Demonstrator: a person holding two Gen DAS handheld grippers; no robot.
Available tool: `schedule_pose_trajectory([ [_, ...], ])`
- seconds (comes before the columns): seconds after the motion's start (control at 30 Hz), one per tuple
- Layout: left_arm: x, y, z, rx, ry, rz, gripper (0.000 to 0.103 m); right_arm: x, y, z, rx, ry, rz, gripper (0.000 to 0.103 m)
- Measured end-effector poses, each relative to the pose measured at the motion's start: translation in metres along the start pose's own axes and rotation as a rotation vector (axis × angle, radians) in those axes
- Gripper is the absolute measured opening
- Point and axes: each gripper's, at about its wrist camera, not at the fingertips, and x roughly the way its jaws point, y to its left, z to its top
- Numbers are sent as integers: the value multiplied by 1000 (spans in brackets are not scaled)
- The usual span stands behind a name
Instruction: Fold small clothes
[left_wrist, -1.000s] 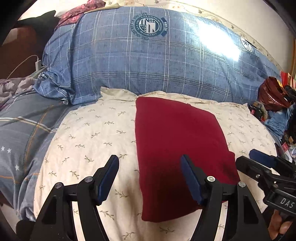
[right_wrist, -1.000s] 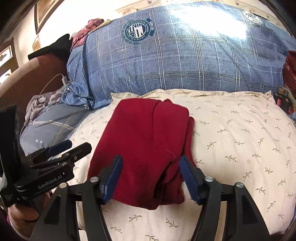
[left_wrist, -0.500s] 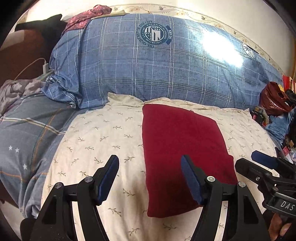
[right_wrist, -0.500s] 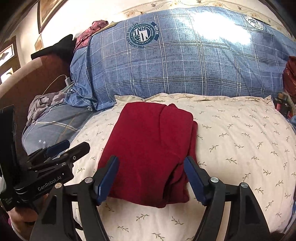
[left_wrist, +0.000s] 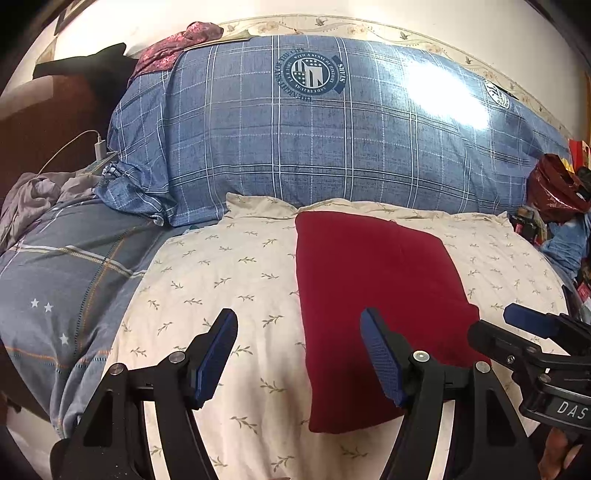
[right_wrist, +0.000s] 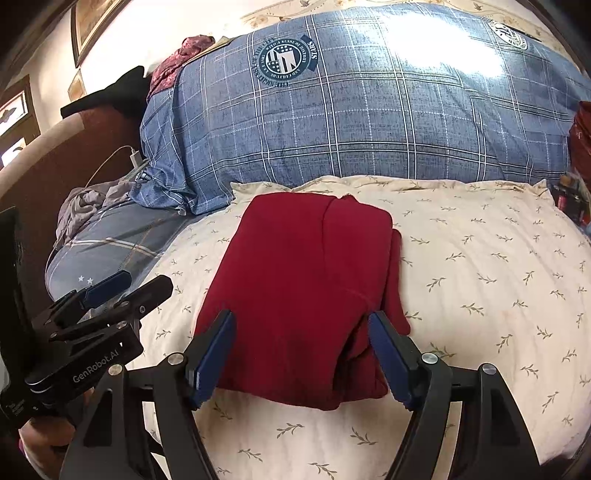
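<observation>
A dark red garment (left_wrist: 373, 295) lies folded into a neat rectangle on a cream leaf-print pillow (left_wrist: 229, 280). It also shows in the right wrist view (right_wrist: 306, 288), with folded layers at its right edge. My left gripper (left_wrist: 299, 354) is open and empty, held above the pillow near the garment's left front edge. My right gripper (right_wrist: 301, 354) is open and empty, held just above the garment's near edge. Each gripper shows in the other's view, the right one (left_wrist: 532, 339) at the right and the left one (right_wrist: 110, 291) at the left.
A big blue plaid pillow (left_wrist: 332, 140) stands behind the cream pillow. A blue-grey striped quilt (left_wrist: 70, 280) lies to the left, with grey cloth (left_wrist: 33, 195) and a white charger cable (left_wrist: 98, 146). A red bag (left_wrist: 554, 184) and clutter sit at the right.
Both grippers have drawn back and up from the folded garment, which now sits farther off in both views. The garment lies still. Both stay open.
</observation>
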Motion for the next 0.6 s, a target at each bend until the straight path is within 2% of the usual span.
schedule_pose_trajectory([
  [0.6,22,-2,2,-1,28,0,68,15,-4,-1,7,28,-10,75],
])
